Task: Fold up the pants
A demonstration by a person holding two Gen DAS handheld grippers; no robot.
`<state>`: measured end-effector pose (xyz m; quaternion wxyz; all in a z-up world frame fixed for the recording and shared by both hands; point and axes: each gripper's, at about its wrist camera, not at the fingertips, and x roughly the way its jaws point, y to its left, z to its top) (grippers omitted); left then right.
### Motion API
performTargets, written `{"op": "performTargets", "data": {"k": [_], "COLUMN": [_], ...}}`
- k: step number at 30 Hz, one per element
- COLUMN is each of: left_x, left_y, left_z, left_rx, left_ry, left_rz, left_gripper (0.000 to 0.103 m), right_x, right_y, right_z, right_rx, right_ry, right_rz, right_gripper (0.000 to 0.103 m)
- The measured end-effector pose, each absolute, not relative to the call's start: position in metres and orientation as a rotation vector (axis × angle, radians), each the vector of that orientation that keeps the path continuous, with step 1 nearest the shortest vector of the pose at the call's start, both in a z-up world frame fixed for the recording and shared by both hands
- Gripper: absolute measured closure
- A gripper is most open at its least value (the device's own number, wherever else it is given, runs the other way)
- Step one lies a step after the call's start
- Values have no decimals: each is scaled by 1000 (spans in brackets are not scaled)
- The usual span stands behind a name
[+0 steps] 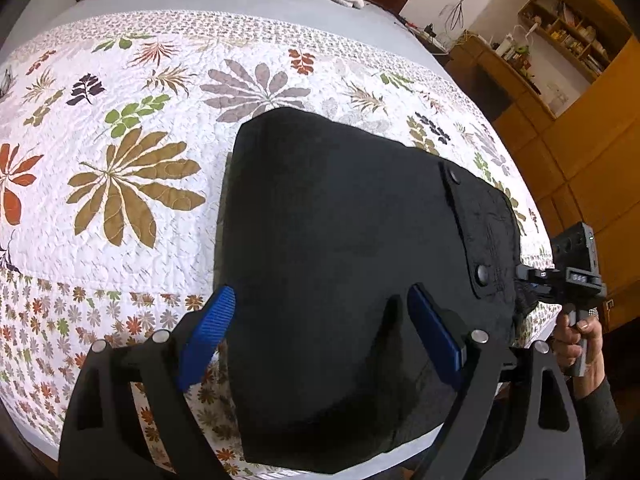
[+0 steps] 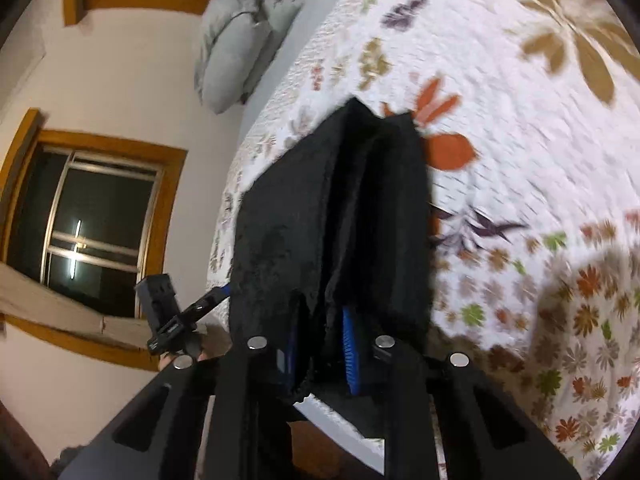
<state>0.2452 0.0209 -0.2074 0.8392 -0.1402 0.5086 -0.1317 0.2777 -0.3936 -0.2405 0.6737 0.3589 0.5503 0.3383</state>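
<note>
On the far left is the bed (image 1: 120, 200), covered with a white quilt (image 1: 168, 240) that has big leaves and flowers on it. Gray pillows (image 2: 236, 44) sit up at the head of the bed.

Next comes the left gripper (image 1: 320, 332). Its blue fingers (image 1: 208, 332) are spread wide apart and hold nothing. They hang just above the near part of the pants (image 1: 340, 240).

The pants are black and lie on the quilt, close to the near edge of the bed. They look folded into a thick, short bundle already. A flap with two round snaps (image 1: 482, 272) shows on the right side of the bundle.

On the far right is the right gripper (image 2: 320, 352). From its own camera, its fingers (image 2: 350, 356) are pinching the black cloth, and the end of the pants stands up between them in deep folds. That picture is a bit blurry. A hand (image 1: 576, 336) grips the handle of that gripper at the side of the bed. Behind it are wooden shelves (image 1: 560, 40).

I think the fold is partly done, and the right end is being lifted to go over the rest. The next move probably needs the right gripper to carry its end across and lay it flat. The left gripper could press down or pinch the near edge so the bundle does not slide.
</note>
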Motion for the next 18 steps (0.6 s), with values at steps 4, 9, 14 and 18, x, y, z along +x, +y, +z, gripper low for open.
{"op": "performTargets", "data": {"k": [4,9,14,18], "left_x": [249,248,251,251], "left_y": [19,18,11,10], "left_z": [-212,-203,-211,-215], "left_rx": [-284,-268,-239,-251], "left_ry": [1097,1070,1096,1103], "left_rz": [-273,-287,-288,-287], "left_gripper": [16,14,13,12], "right_x": [281,266,268,278], "right_y": [-391,-411,-362,-338], "right_z": [-241,-178,-159,-198], "right_rx": [778,641,623,588], "right_ry": [1241,1110,1089,1180], "right_rz": [740,641,775,723], "right_gripper": [79,74,74,86]}}
